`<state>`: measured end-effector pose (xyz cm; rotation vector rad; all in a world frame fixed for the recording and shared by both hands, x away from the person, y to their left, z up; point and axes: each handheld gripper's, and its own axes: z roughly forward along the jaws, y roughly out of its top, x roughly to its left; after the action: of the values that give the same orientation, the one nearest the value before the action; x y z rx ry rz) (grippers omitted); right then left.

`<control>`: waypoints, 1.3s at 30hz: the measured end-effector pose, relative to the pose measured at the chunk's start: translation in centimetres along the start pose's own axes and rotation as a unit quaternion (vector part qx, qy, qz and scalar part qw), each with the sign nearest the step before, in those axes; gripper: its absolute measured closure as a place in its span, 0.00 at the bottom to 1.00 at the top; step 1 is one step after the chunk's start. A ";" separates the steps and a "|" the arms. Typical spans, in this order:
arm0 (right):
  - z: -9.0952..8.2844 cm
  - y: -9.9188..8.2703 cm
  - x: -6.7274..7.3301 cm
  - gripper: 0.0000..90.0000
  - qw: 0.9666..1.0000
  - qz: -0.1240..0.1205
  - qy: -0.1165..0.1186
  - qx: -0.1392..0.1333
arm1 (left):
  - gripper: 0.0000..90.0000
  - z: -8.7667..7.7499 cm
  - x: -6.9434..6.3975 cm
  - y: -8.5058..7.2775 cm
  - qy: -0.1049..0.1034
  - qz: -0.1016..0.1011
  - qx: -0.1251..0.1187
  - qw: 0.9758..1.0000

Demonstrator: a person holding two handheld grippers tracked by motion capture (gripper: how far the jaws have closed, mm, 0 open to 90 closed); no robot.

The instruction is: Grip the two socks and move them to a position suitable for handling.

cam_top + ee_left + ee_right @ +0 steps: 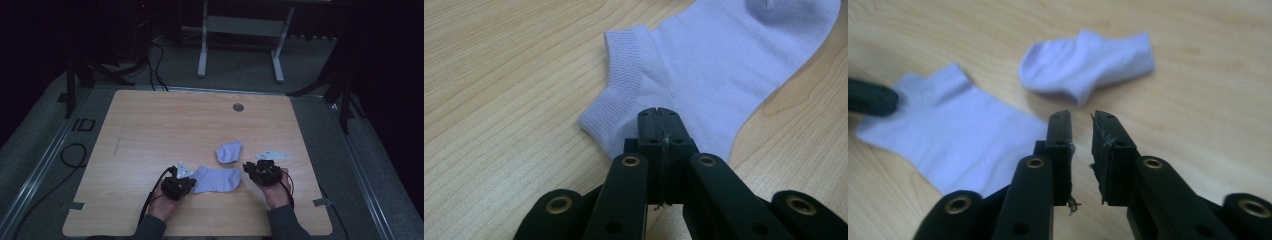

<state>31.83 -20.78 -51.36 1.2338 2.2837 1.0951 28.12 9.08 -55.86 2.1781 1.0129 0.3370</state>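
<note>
A pale lilac ankle sock (217, 179) lies flat on the wooden table (150, 130) near its front edge. My left gripper (179, 185) sits at the sock's cuff end. In the left gripper view its jaws are pressed together over the cuff edge of the flat sock (724, 60), pinching the fabric. My right gripper (260, 172) is at the toe end of the flat sock (958, 130), open with nothing between its jaws. A second lilac sock (229, 151), crumpled, lies just beyond, ahead of the right gripper (1082, 120).
A round grey grommet (238, 107) is set into the table's far side. Tape tabs mark the front corners (75, 205). A white stand (240, 30) and cables (72, 155) are on the floor past the table's edges.
</note>
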 end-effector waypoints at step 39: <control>8.0 6.5 3.3 0.98 0.998 -0.034 0.006 0.046 | 0.92 0.0 0.0 -0.1 -0.004 -0.004 -0.005 1.000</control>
<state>38.32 -12.10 -51.48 1.1766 2.3915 0.9873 28.07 9.13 -55.93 2.1635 1.0129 0.3282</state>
